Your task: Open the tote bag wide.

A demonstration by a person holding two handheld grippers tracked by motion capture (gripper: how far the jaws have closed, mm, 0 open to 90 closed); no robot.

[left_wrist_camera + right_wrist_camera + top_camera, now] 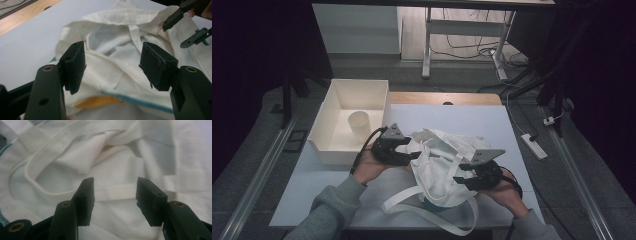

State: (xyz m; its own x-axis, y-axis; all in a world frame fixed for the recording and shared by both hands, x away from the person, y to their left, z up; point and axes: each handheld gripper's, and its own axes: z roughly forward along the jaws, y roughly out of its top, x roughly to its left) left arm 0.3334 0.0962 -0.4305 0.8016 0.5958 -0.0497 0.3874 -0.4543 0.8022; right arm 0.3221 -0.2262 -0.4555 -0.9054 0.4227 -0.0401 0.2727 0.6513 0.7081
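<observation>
Right, the white tote bag (439, 167) lies crumpled on the bench (312, 185), a bit right of centre, mouth gaping up and toward the far side, straps (422, 212) trailing off toward the near edge. Something yellow and a teal trim peek out under the cloth in the left gripper view; prob. lining or a print, can't say for sure.

Left gripper (409, 152) sits at the bag's left rim, jaws spread, nothing pinched; cloth lies beyond and below the pads (75, 63), not pressed by them. Right gripper (462, 177) is at the right rim, jaws also spread, a flat strap (115, 191) running across the gap between them w/o being clamped.

Step in hand looks like opening or re-gripping the mouth of the bag. To do it well: take one layer of the hem only on each side, not hem plus strap, else the mouth won't spread. Come in low and level so the lower jaw slides under the rim, then close, then lift and pull the two sides apart evenly.

Room: the white bin (324, 120) with a paper cup (359, 122) inside stands just left of the left gripper, so little slack that way; swing up rather than outward. Right side has bare bench before the edge, OK for pulling. Near edge is close, and the strap loop is about at it; watch it doesn't snag on a forearm or slip off.
</observation>
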